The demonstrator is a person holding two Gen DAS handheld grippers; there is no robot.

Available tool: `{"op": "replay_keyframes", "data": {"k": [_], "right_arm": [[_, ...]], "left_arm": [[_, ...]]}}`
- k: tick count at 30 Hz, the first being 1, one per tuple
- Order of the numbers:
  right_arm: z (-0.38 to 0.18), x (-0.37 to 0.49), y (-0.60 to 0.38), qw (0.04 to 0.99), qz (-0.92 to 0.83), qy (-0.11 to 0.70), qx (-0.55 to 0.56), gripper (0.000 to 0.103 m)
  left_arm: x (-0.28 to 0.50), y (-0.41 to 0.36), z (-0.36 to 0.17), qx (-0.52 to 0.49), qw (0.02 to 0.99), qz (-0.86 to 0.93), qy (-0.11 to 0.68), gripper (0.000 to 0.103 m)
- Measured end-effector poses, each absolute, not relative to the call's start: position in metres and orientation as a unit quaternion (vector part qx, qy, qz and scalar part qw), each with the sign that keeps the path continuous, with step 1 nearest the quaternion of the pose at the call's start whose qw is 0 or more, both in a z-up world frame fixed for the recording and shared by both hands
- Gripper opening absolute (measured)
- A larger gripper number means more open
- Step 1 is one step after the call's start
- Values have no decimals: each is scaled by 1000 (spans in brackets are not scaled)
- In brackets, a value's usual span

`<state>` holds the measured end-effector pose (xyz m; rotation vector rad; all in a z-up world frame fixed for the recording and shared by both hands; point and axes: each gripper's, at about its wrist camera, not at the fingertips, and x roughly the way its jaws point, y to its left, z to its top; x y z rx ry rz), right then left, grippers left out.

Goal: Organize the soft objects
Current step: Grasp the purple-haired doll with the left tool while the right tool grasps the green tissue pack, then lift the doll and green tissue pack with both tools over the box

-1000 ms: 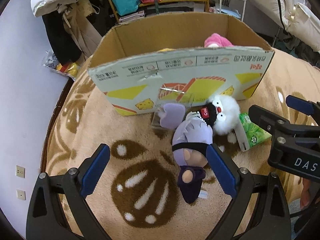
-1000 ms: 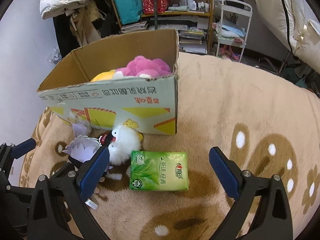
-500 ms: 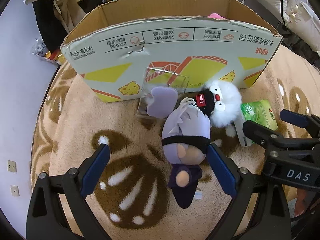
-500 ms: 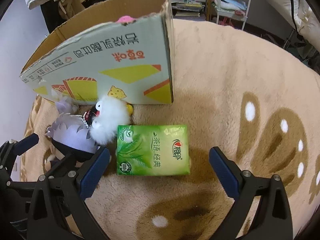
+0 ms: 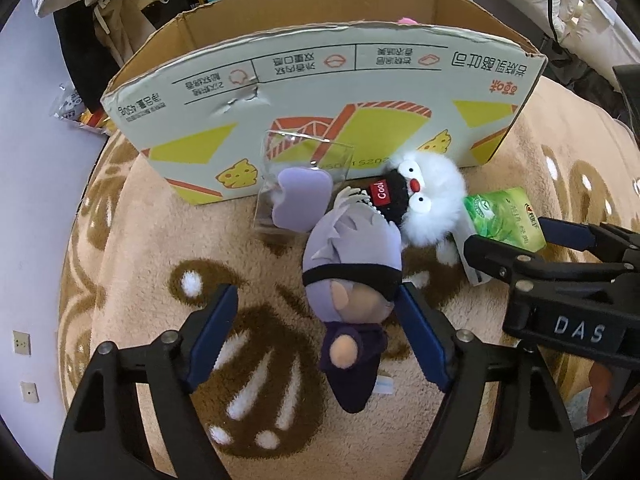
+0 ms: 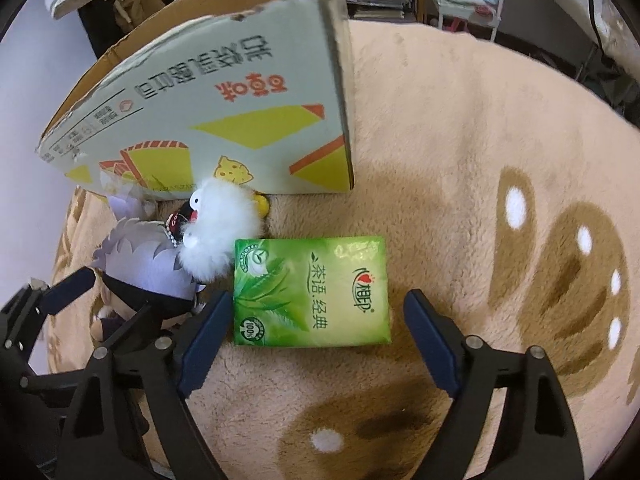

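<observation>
Two plush toys and one green tissue pack [image 6: 312,292] lie on the beige fleece blanket [image 6: 460,160]. The lavender-haired doll [image 5: 352,280] sits between the wide-open, empty left gripper [image 5: 316,336]. The white fluffy toy [image 5: 428,200] at 1 o'clock crowds it. The printed cardboard box [image 5: 320,92] stands at 12. The right gripper [image 6: 316,344], open and empty, straddles the pack.

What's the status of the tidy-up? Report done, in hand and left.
Done: a pink plush peeks above the cardboard box rim. In hand: nothing gripped; the open left gripper straddles the purple-haired doll, the open right gripper frames the green tissue pack. Left: both, plus the white fluffy toy on the rug.
</observation>
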<state>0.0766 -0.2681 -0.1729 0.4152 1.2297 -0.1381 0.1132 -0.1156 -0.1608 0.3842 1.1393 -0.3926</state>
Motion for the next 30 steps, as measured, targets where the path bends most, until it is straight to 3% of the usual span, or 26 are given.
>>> {"op": "replay_keyframes", "data": {"k": [6, 14, 30], "right_arm": [[-177, 77, -275, 790, -55, 575, 205, 80], [-176, 76, -271, 792, -54, 575, 200, 79], [-149, 68, -269, 819, -69, 546, 161, 78]], "left_arm": [[113, -117, -166, 178, 797, -193, 544, 71], [103, -124, -166, 186, 787, -214, 548, 44], [81, -110, -149, 184, 802, -181, 539, 38]]}}
